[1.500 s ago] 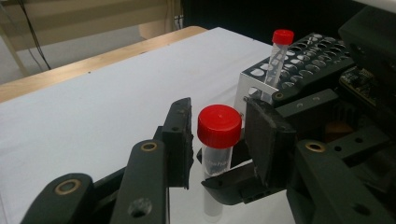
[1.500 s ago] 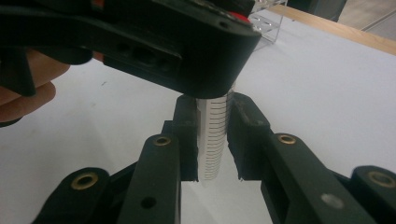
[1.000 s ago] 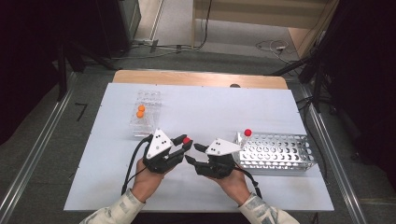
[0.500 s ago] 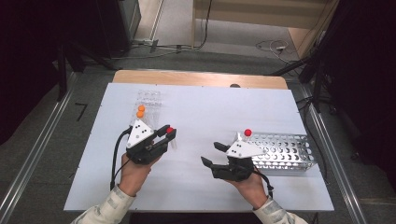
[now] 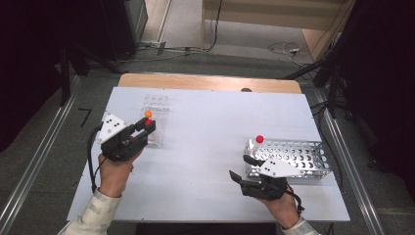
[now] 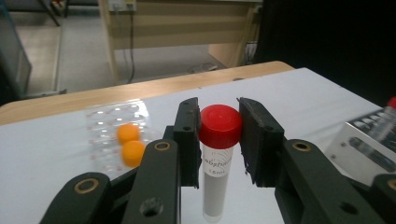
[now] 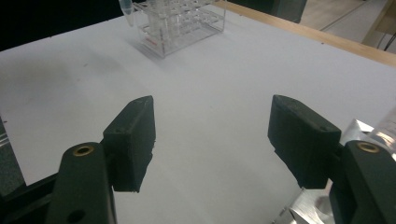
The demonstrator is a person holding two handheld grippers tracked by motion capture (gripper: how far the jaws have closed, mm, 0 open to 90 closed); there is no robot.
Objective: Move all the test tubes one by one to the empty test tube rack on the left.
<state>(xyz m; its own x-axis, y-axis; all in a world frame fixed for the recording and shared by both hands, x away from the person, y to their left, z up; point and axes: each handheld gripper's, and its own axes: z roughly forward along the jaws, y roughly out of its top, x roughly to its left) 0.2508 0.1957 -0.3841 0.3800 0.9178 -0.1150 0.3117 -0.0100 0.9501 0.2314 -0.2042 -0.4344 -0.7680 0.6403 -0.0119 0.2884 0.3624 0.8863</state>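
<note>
A clear tube with a red cap (image 6: 219, 127) stands upright between the jaws of my left gripper (image 6: 218, 140), which is shut on it just below the cap. In the high view that left gripper (image 5: 147, 126) hovers at the near edge of a clear plastic rack (image 5: 156, 105) holding orange-capped tubes (image 6: 129, 143). My right gripper (image 5: 240, 166) sits low at the front right, beside the left end of a perforated metal rack (image 5: 293, 152). Its jaws have just been opening and nothing is between them in the right gripper view (image 7: 212, 135). One red-capped tube (image 5: 260, 139) stands in the metal rack.
The white tabletop (image 5: 210, 127) stretches between the two racks. A wooden strip (image 5: 210, 82) borders its far edge. Dark floor and metal rails lie on both sides.
The two grippers, together at the table's middle a second ago, have parted. The left one carried the red-capped tube left and back to the clear rack; the right one drew back rightward with wider jaws.
</note>
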